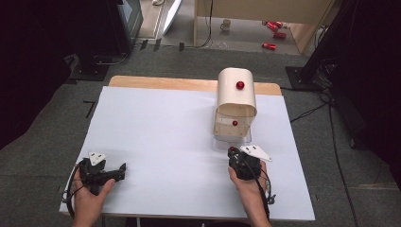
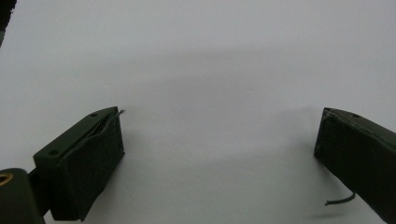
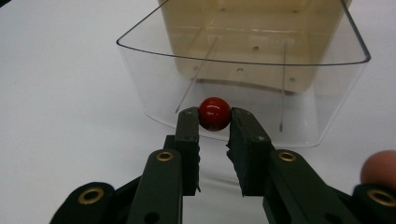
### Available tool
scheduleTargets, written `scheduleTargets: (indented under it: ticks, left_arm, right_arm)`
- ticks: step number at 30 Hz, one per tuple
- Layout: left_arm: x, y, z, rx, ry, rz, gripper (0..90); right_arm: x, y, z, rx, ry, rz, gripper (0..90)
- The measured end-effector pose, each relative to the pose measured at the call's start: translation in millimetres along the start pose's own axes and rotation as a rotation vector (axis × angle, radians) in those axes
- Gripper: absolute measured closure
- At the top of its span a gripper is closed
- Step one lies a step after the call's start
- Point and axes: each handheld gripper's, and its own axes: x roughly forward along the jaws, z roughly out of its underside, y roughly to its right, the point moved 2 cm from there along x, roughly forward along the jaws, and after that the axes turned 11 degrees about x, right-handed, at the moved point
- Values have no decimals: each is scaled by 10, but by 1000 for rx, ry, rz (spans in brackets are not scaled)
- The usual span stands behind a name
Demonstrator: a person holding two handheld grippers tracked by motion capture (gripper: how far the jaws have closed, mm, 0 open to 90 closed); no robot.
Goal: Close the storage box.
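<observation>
Right gripper (image 3: 214,125) was clamped on the small red knob (image 3: 215,113) at the front of the clear drawer (image 3: 154,86); left gripper (image 2: 219,140) sat with its jaws spread wide, nothing between them, low over bare table near the person's left edge.

Table (image 1: 156,132) was the biggest thing: flat white sheet over a wood top, smooth, probably slick, so the box could slide if pulled hard. Grey carpet floor around it, dark stands either side, red cans (image 1: 274,34) and a mug (image 1: 226,24) on the floor well behind.

Cream box (image 1: 236,92) stood toward the far right of the table, rounded top, a second red knob (image 1: 240,85) on it. Looked like light, stiff plastic. Drawer stuck out part way toward the person; thin, rigid clear walls, likely light and a bit brittle.

Knob was round, glossy, hard, so slippery; best hold was square across its middle, as the jaws sat.
</observation>
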Motion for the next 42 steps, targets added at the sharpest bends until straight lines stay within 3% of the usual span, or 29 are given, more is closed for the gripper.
scheduleTargets:
  ticks: [42]
  left_arm:
    - [0,0,0,0,0,0,12]
  right_arm:
    - [434,76,-214,1,-16,43,751]
